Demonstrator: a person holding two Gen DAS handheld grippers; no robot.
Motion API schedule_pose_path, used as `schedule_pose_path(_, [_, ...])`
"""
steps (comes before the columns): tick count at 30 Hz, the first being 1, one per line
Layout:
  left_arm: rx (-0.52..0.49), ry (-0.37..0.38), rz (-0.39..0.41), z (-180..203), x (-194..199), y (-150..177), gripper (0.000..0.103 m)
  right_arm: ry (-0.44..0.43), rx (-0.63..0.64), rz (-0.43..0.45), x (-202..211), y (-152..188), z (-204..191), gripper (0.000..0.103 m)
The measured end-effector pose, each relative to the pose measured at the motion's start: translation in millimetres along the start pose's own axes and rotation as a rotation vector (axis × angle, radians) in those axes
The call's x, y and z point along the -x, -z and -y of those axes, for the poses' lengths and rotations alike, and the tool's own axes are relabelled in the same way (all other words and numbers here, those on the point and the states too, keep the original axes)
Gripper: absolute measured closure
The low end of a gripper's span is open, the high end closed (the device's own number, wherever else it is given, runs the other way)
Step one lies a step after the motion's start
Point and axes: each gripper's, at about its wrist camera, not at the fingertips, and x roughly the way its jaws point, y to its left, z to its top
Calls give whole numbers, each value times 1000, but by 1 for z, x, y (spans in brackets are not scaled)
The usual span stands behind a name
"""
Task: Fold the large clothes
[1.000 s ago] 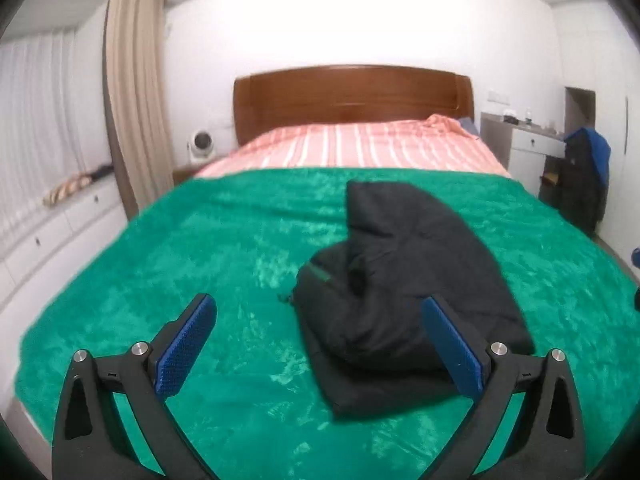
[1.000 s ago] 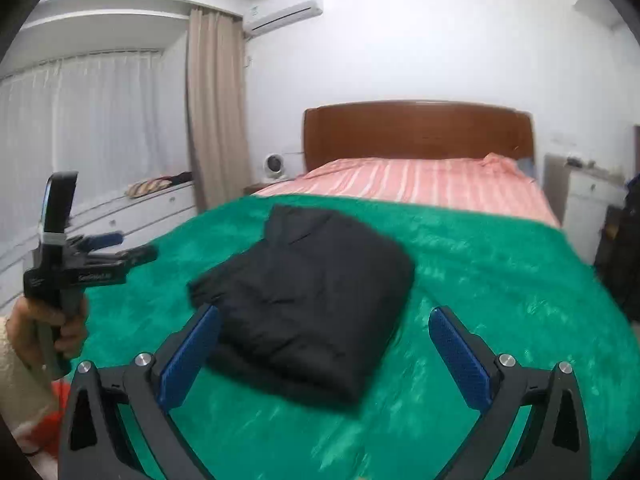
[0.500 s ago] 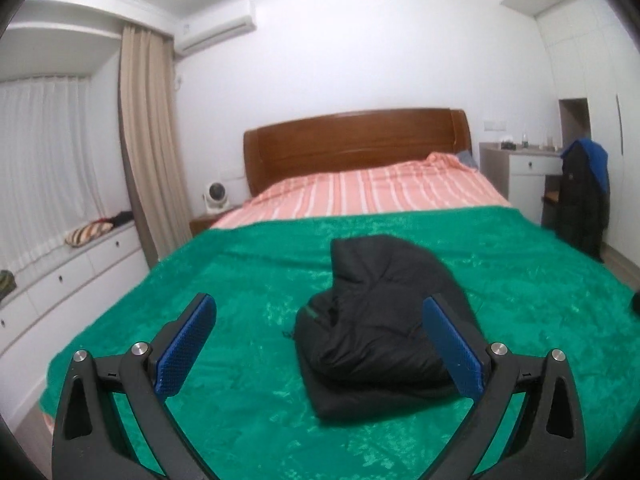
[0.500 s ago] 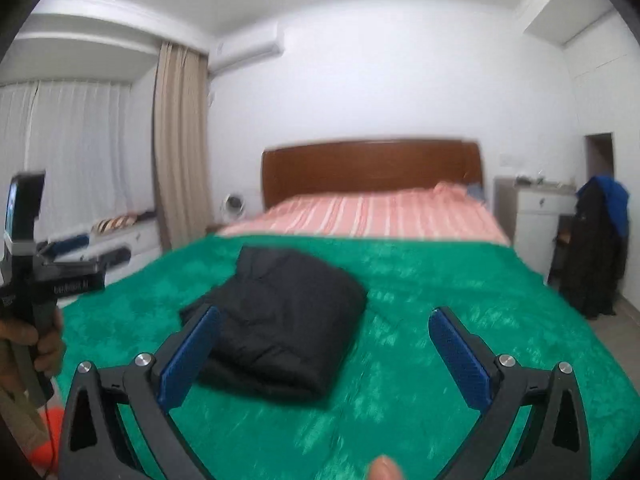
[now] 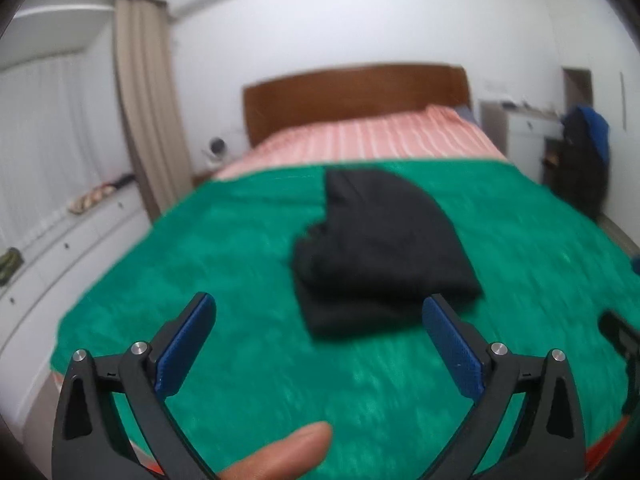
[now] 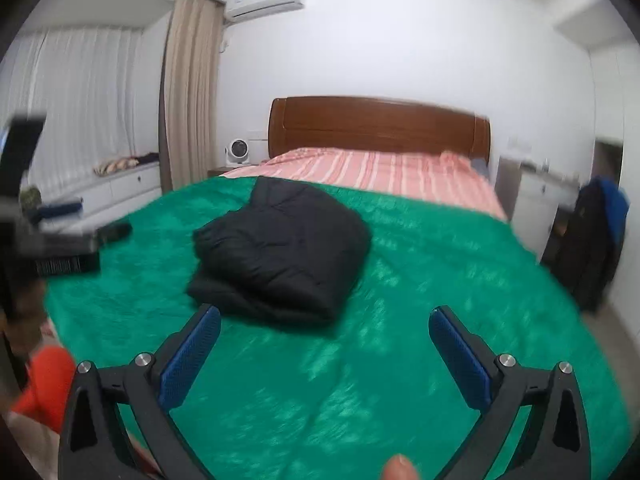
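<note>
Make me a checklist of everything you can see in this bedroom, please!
Surface: green blanket spread over the bed, striped pink sheet beyond it.
Job's things: black garment lying folded in a bundle on the blanket.
Clutter: dark clothes hung at the right; small items on the window bench.
Grippers: left gripper jaws wide apart, empty; right gripper jaws wide apart, empty. Neither touches the garment.
Cables: nothing seen.
Surroundings: wooden headboard, curtain, air conditioner, small fan, white dresser.
</note>
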Motion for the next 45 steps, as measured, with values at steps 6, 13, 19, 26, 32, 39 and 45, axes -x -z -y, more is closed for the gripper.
schedule_pose_path(6, [9, 56, -111, 6, 4, 25, 0, -15, 0, -84, 3, 16, -9, 0])
schedule_pose_path(13, [41, 63, -181, 7, 0, 25, 0, 23, -63, -183, 6, 21, -14, 0])
schedule_pose_path(19, [20, 66, -188, 15, 3, 28, 0, -28, -100, -183, 13, 18, -14, 0])
schedule_pose_path(26, [3, 28, -174, 19, 6, 27, 0, -38, -122, -203, 13, 17, -14, 0])
schedule_pose_path(32, [-52, -46, -129, 26, 10, 19, 0, -11, -169, -211, 13, 8, -3, 0])
schedule_pose_path(39, [-22, -4, -155, 22, 14, 17, 0, 53, -158, -218, 15, -3, -3, 0])
schedule_pose_path(45, [-23, 4, -155, 20, 14, 21, 0, 125, -92, -251, 12, -4, -11, 0])
